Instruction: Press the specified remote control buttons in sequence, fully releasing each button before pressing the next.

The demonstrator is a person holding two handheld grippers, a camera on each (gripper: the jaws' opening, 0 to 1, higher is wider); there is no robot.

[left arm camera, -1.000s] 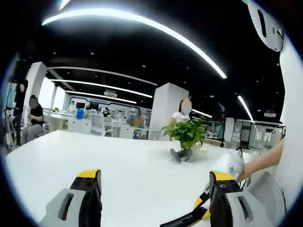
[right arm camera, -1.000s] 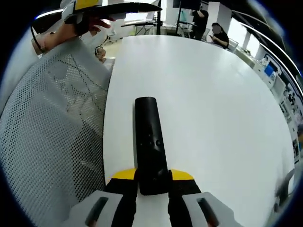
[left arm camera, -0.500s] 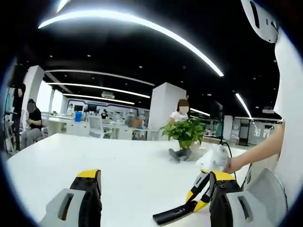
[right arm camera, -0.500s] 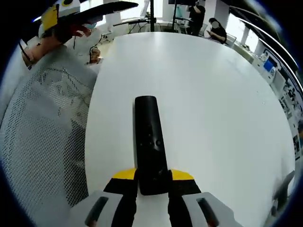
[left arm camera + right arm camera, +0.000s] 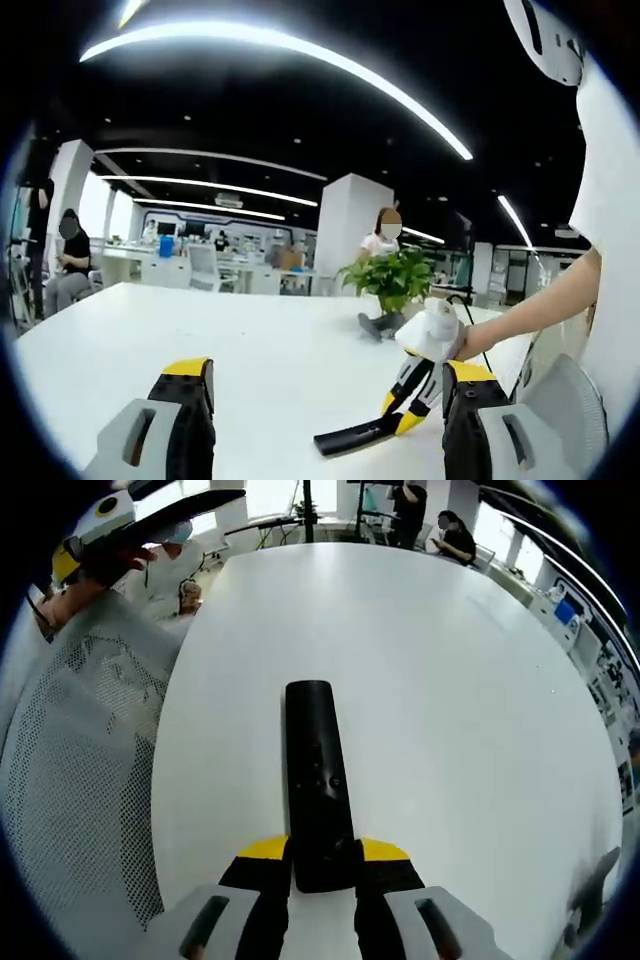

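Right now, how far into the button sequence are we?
Done: the right gripper is shut on the long black remote control, holding it above the white table. In hand: the left gripper is open, nothing between its fingers. Left: apparently every press; nothing touches the buttons.

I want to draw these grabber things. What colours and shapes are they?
The left gripper has two chunky grey jaws with black inner faces, yellow tips and a dark slot on each side. The right gripper looks the same; seen from the left gripper view it has a white rounded body, with black and yellow jaws. The person wears a white short-sleeved top.
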